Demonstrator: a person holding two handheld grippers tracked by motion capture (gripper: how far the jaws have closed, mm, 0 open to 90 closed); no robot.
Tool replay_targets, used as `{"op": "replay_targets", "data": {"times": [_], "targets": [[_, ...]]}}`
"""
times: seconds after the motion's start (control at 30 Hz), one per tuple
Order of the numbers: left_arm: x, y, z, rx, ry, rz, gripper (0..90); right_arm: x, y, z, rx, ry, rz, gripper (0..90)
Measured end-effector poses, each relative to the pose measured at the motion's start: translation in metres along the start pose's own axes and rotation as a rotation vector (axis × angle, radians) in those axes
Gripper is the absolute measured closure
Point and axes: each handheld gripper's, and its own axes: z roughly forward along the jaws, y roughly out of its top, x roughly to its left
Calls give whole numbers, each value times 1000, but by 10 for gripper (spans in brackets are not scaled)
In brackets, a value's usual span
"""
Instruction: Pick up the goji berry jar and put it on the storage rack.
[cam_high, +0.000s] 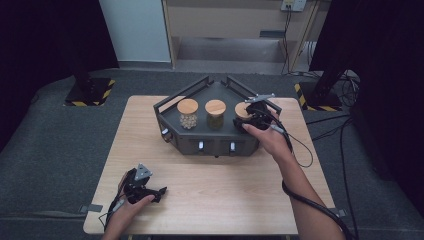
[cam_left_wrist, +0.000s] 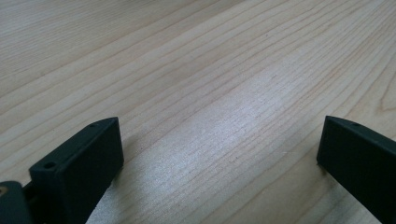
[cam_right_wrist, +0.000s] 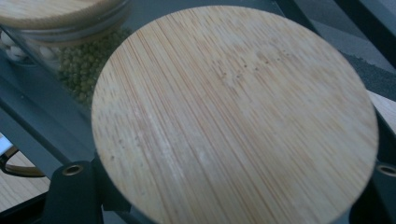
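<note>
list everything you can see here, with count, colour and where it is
wooden table: one, pale wood, centre of the high view
dark metal rack: one, dark grey, angled tray with a rail frame, far half of the table
glass jars with round bamboo lids: three, in a row in the rack; left jar holds pale round pieces, middle jar holds green ones, right jar sits between the right gripper's jaws, contents hidden
yellow-and-black striped bases: two, on the grey floor beyond the table
left gripper: one, black, jaws wide apart, low over bare table at the near left
right gripper: one, black, shut on the right jar
</note>
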Motion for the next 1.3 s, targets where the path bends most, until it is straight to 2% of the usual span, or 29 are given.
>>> {"op": "replay_targets", "data": {"times": [0.7, 0.87, 1.07, 1.3], "targets": [[0, 0, 0, 0, 0, 0, 0, -2, -13, 3, -48, 6, 26, 256], [0, 0, 0, 0, 0, 0, 0, 0, -14, 3, -42, 2, 4, 154], [0, 0, 0, 0, 0, 0, 0, 0, -24, -8, -77, -5, -7, 105], [0, 0, 0, 0, 2, 0, 0, 2, -34, -31, -109, 4, -30, 61]]}}
